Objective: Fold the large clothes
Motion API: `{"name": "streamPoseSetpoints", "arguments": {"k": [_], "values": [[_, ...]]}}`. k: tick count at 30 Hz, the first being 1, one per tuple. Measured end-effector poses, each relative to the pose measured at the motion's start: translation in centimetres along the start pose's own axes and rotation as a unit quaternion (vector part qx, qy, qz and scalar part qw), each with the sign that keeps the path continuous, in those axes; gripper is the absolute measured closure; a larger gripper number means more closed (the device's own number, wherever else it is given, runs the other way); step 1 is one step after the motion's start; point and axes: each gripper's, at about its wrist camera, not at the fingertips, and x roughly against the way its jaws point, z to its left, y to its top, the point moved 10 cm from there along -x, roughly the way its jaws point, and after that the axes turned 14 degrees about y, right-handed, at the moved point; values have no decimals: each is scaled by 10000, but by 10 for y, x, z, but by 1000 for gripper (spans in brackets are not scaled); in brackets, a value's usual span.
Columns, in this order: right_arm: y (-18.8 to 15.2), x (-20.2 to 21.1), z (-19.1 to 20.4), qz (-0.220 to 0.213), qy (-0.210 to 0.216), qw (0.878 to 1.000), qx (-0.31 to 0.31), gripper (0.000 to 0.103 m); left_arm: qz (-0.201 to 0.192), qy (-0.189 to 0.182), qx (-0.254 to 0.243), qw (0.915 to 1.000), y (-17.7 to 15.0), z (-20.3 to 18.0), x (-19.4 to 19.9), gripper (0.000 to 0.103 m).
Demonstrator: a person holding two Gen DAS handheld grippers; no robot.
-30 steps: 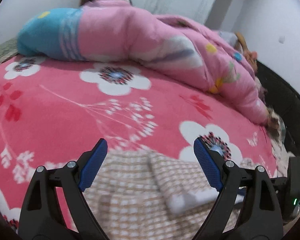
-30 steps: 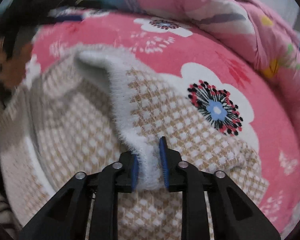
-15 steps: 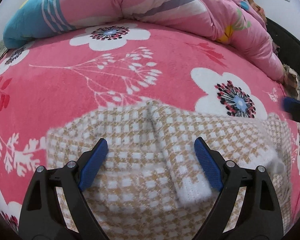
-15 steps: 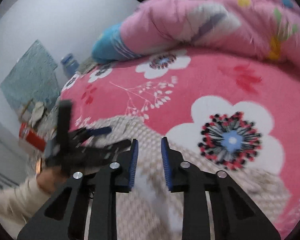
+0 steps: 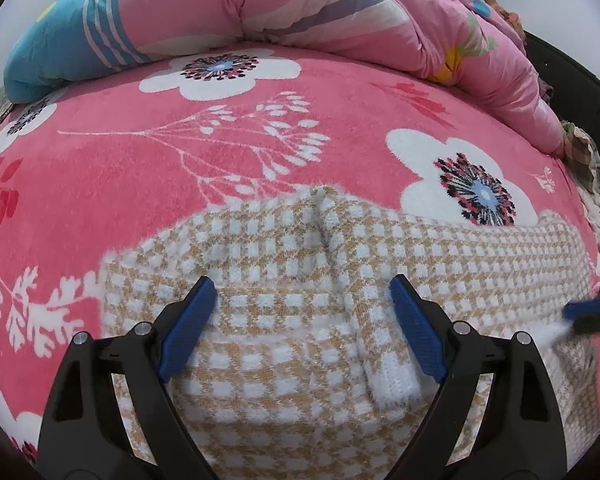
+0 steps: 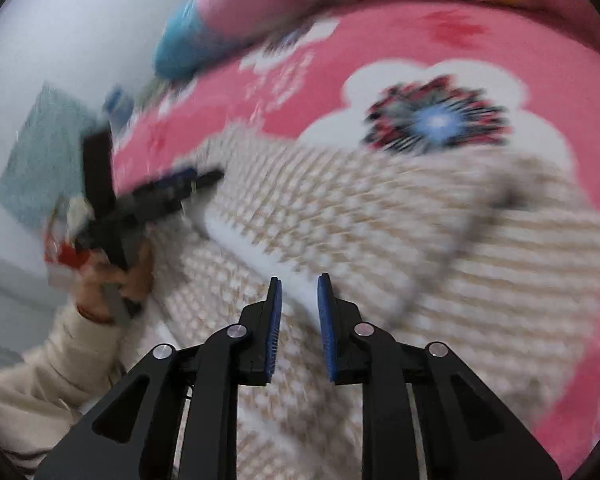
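A tan-and-white checked sweater [image 5: 260, 360] lies spread on the pink flowered blanket [image 5: 140, 168]. One sleeve is folded across it, its white cuff [image 5: 396, 384] near my right-hand finger. My left gripper [image 5: 302, 284] hovers wide open just above the sweater, straddling the folded sleeve and pressing on nothing. In the blurred right wrist view, my right gripper [image 6: 299, 280] is over the sweater [image 6: 420, 240]. Its jaws are opening, and a white ribbed edge [image 6: 252, 252] runs up to the narrow gap without being pinched. The right gripper [image 5: 592, 312] shows at the sweater's right edge, the left gripper [image 6: 172, 188] in a hand [image 6: 112, 280].
A rolled pink and blue quilt [image 5: 300, 8] lies along the far side of the bed. A dark bed frame [image 5: 572, 80] and a heap of cloth [image 5: 584, 156] border the right. A cream sleeve [image 6: 40, 360] reaches in from the lower left, with a wall and floor clutter beyond.
The right gripper no longer holds the lifted white edge; it swung aside and that part of the sweater now lies flat. The left gripper sank toward the sweater, still wide open.
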Motion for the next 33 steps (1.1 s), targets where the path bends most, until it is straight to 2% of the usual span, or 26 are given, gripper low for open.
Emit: {"name": "streamPoseSetpoints", "arguments": {"k": [1,3,6,7,9,12,14,15,18,20,22,23,25,27,29,30,31,33], "values": [[4,14,-7,-276,-106,9995,-120,60,-4,14,5,10000,0,0,0,17],[10,27,-25,-540,-394,9971,-371,58,-13,68,6,10000,0,0,1,17],[13,11,-51,-472,-387,9940,-910,59,-35,150,-4,9999,-1,0,2,17],[14,6,-54,-452,-436,9937,-927,76,-49,172,-13,9998,-2,0,2,17],[24,-1,-54,-432,-680,9947,-634,90,-73,200,-24,9998,-3,0,3,17],[42,2,-57,-552,-1057,9925,-279,91,-110,275,-86,9995,-5,-3,4,17],[44,-3,-68,-453,-1265,9907,-225,91,-160,336,-162,9992,-6,-6,5,17],[42,-9,-75,-310,-1405,9895,-153,89,-195,379,-211,9989,-6,-8,5,17],[40,-7,-86,-198,-1803,9834,5,64,-235,314,-218,9990,-5,-7,8,17],[40,5,-81,-231,-1842,9826,-93,63,-298,188,-150,9993,-2,-3,15,19],[42,26,-70,-423,-1974,9794,-104,61,-702,156,-104,9974,10,4,35,19],[48,36,-59,-598,-2065,9766,86,61,-937,92,-93,9955,18,5,45,19],[56,41,-40,-788,-1944,9772,335,61,-1295,-139,-86,9914,37,-2,65,19],[67,28,-25,-847,-1720,9799,552,61,-1387,-337,-195,9896,54,-21,71,23],[73,1,-21,-707,-1832,9776,763,61,-1210,-546,-378,9904,57,-45,65,23],[73,-9,-22,-617,-1871,9770,815,61,-943,-603,-592,9920,53,-62,51,23],[69,-23,-27,-477,-1943,9762,833,60,-751,-508,-728,9932,46,-68,40,24],[54,-45,-45,-170,-2190,9725,777,59,-134,17,-1171,9930,17,-74,3,27]]}}
